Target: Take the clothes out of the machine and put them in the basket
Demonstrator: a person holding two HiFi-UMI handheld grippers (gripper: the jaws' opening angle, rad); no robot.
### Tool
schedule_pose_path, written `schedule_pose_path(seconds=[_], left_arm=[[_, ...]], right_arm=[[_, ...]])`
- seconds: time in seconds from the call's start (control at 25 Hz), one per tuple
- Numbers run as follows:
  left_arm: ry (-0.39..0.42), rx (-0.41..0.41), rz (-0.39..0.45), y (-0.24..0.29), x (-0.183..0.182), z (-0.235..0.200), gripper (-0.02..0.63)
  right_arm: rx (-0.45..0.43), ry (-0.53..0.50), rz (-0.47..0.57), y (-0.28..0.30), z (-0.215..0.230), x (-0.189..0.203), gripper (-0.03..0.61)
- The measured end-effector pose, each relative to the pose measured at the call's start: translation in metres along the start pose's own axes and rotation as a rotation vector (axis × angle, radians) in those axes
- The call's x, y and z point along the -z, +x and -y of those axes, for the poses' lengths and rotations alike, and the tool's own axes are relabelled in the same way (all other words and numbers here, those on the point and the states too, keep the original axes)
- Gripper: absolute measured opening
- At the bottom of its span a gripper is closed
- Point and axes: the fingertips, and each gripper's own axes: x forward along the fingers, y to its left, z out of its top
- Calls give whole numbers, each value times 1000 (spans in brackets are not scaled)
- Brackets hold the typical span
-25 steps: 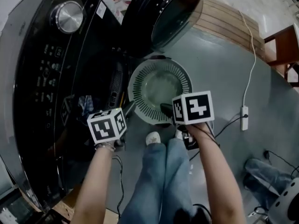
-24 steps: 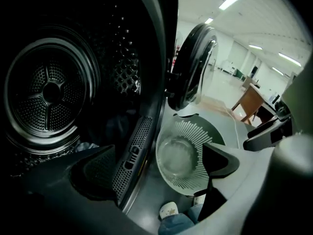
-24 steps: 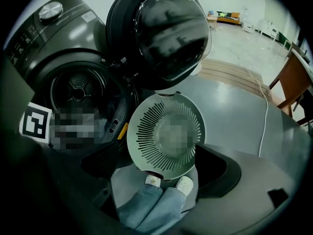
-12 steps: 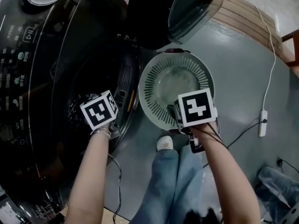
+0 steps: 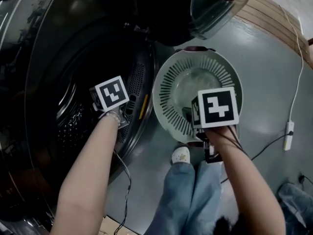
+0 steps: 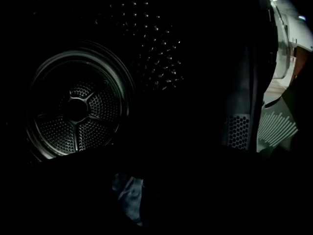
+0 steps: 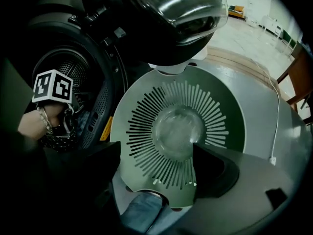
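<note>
machine (image 5: 44,43): drum (image 6: 73,109) dark, so a blind grab may scrape its holed wall | basket (image 5: 168,77): empty, just outside machine's mouth; trailing cloth may drop short of it | left claw (image 5: 108,94): inside machine's mouth, jaws lost in the dark, cannot tell | right claw (image 7: 156,155): just outside machine's mouth, jaws apart, narrowing slightly, empty | clothes (image 6: 128,195): pale bundle low in machine's drum; a corner pinch may slip
</note>
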Motion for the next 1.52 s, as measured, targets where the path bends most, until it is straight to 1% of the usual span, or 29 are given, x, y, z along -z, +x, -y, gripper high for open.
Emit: schedule_pose_path(seconds=[0.08, 0.24, 0.28, 0.4, 0.44, 0.6, 0.68, 0.8, 0.92, 0.96, 1.0, 1.04, 1.12, 1.2, 1.32, 1.36, 1.44, 1.52], left_arm=[[27, -13, -21, 12, 4, -4, 557], [118, 56, -15, 41, 7, 7, 558], [145, 57, -16, 48, 6, 7, 558], [212, 3, -59, 59, 7, -5, 558], [225, 0, -75, 63, 9, -6, 558], [244, 37, -112, 84, 16, 0, 558], [248, 48, -115, 94, 18, 3, 558], [230, 67, -135, 105, 24, 4, 557], [207, 108, -163, 111, 31, 7, 548], [225, 91, -167, 111, 31, 5, 462], [250, 61, -163, 108, 30, 1, 238], [265, 39, -156, 105, 29, -1, 114], [246, 29, -140, 95, 28, -4, 95], [228, 16, -131, 81, 28, -8, 94], [224, 5, -95, 59, 25, -8, 92], [210, 12, -79, 53, 23, -6, 92], [174, 41, -37, 41, 22, 1, 92], [151, 42, -5, 23, 22, 3, 91]], right_arm=[[-8, -1, 0, 6, 1, -5, 457], [12, -19, -4, 17, 8, -12, 451], [14, -28, 1, 20, 8, -15, 451], [8, -60, 28, 29, 5, -22, 449], [3, -69, 32, 32, 4, -23, 449], [1, -116, 32, 35, 6, -20, 449], [-4, -118, 29, 37, 8, -21, 445], [-46, -77, 48, 44, 6, -24, 422], [-41, -100, 51, 53, 6, -26, 419], [-32, -117, 48, 55, 7, -25, 419], [-29, -130, 49, 57, 6, -24, 419], [-34, -137, 57, 58, 4, -24, 419], [-52, -140, 69, 57, -2, -19, 418], [-48, -139, 52, 51, -2, -6, 418], [-68, -128, 42, 39, -7, 10, 417], [-64, -124, 34, 35, -7, 15, 418], [-29, -119, 9, 23, 2, 26, 417], [-14, -96, -1, 12, 7, 33, 417]])
